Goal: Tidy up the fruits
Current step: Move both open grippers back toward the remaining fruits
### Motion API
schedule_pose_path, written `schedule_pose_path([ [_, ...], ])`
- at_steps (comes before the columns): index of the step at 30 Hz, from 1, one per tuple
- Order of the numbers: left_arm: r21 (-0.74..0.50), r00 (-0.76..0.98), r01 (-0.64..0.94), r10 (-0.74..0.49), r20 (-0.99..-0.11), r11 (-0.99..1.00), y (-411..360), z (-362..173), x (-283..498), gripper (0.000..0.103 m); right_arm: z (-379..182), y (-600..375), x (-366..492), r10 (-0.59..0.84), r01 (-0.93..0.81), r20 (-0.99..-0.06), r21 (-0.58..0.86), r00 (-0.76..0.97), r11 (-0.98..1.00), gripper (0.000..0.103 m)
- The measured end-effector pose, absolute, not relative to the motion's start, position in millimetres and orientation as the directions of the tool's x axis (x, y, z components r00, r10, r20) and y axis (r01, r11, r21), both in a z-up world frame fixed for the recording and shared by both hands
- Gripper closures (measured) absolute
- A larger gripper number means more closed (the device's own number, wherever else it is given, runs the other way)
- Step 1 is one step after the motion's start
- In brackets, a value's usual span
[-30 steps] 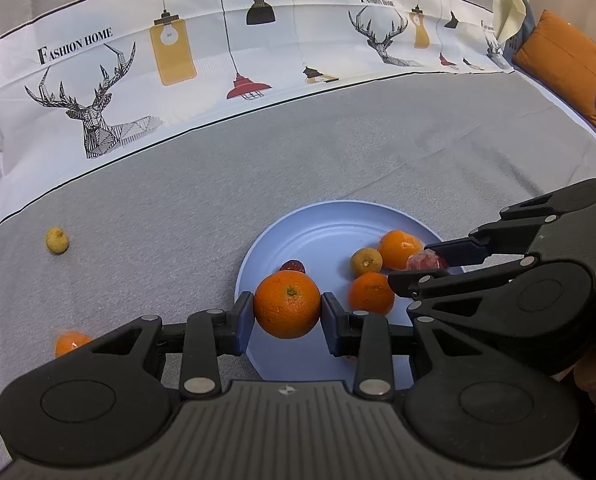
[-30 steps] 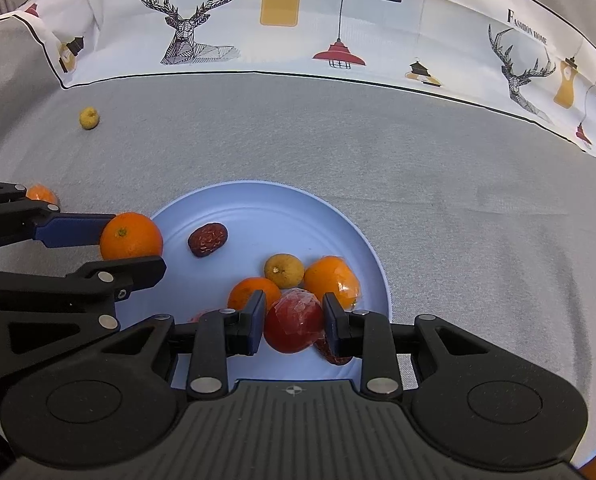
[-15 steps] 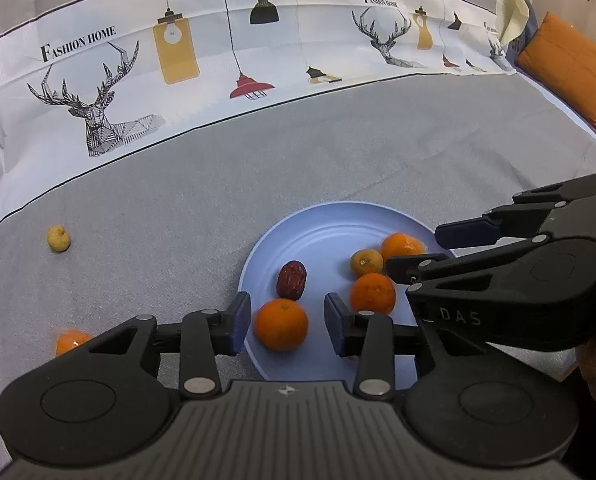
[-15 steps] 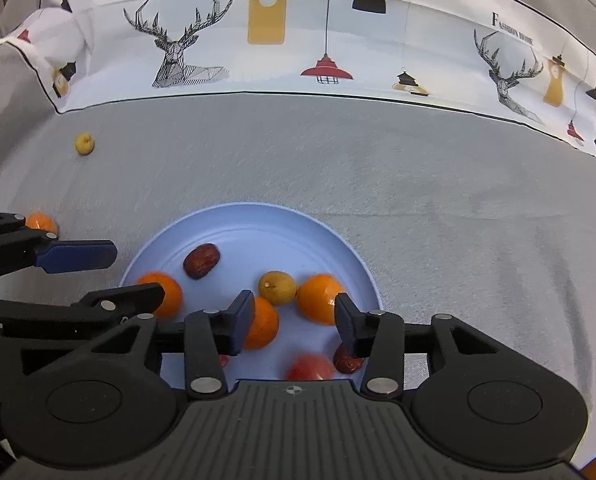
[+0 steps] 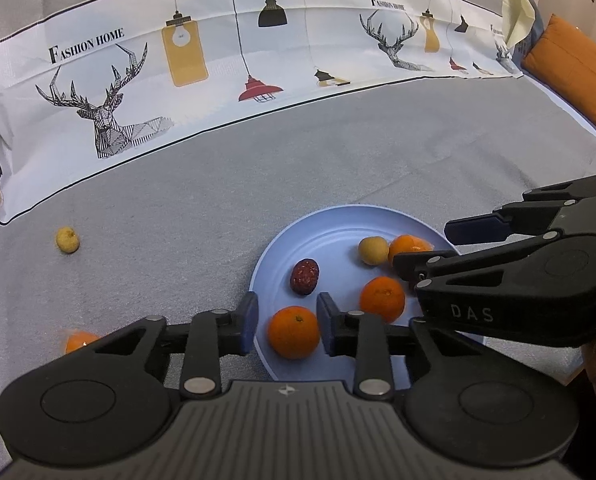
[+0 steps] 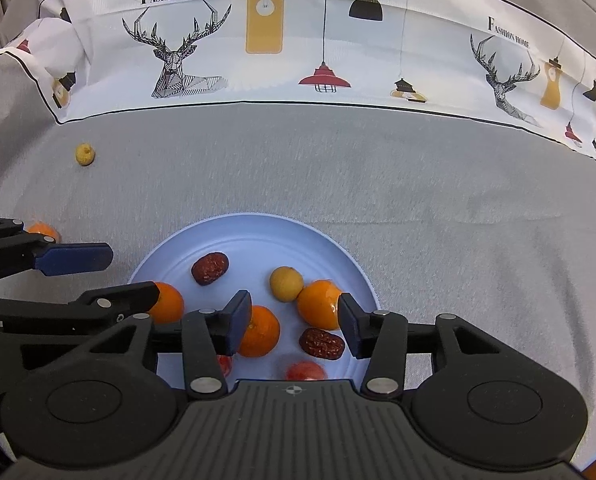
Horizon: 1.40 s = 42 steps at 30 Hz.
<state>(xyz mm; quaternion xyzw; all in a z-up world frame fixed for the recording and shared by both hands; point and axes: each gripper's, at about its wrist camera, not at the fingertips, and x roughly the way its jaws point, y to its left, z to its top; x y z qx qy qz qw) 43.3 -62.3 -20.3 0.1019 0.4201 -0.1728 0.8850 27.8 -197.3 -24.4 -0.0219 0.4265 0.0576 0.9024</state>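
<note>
Blue plate (image 5: 338, 220) rim under left tool (image 5: 285, 326), grey cloth (image 5: 338, 152) beyond

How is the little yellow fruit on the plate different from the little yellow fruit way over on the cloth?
The yellow fruit on the plate sits beside an orange; the yellow fruit on the cloth lies alone, far left. The plate one looks smoother, the cloth one bumpier. Both are small, round and yellow.
</note>
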Motion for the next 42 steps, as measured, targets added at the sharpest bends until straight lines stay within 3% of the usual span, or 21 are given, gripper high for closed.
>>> schedule_pose_path([
  [3,0.044,0.594,0.388,-0.214,-0.776,0.920,-62,-20,44,0.075,-23,-197,29,0.087,-0.124,-0.769,0.010,0.633,0.992,0.053],
  [8,0.051,0.596,0.361,-0.189,-0.780,0.931,-57,-20,46,0.075,-22,-195,29,0.096,-0.133,-0.761,0.013,0.642,0.991,0.054],
  [11,0.043,0.599,0.335,-0.177,-0.781,0.941,-51,-18,51,0.075,-20,-195,27,0.107,-0.141,-0.751,0.018,0.652,0.990,0.060],
  [16,0.023,0.599,0.277,-0.154,-0.786,0.961,-38,-15,57,0.075,-14,-195,26,0.124,-0.147,-0.723,0.031,0.680,0.989,0.084],
  [25,0.019,0.620,0.191,-0.105,-0.777,0.981,0,0,71,0.075,1,-195,20,0.178,-0.168,-0.650,0.078,0.739,0.983,0.090],
  [31,-0.150,0.539,0.008,-0.130,-0.832,0.989,64,-1,95,0.073,14,-190,18,0.227,-0.211,-0.582,0.096,0.781,0.973,0.093],
  [33,-0.166,0.514,-0.041,-0.122,-0.849,0.985,79,-6,103,0.069,16,-187,20,0.238,-0.220,-0.578,0.103,0.781,0.970,0.093],
  [34,-0.177,0.507,-0.056,-0.125,-0.853,0.983,85,-9,106,0.059,17,-186,21,0.248,-0.224,-0.578,0.114,0.777,0.968,0.093],
  [36,-0.188,0.502,-0.097,-0.115,-0.857,0.977,94,-11,112,0.051,18,-183,25,0.265,-0.228,-0.578,0.138,0.772,0.964,0.092],
  [42,-0.167,0.432,-0.153,-0.086,-0.898,0.974,95,-27,123,0.050,15,-163,46,0.315,-0.259,-0.583,0.179,0.749,0.949,0.092],
])
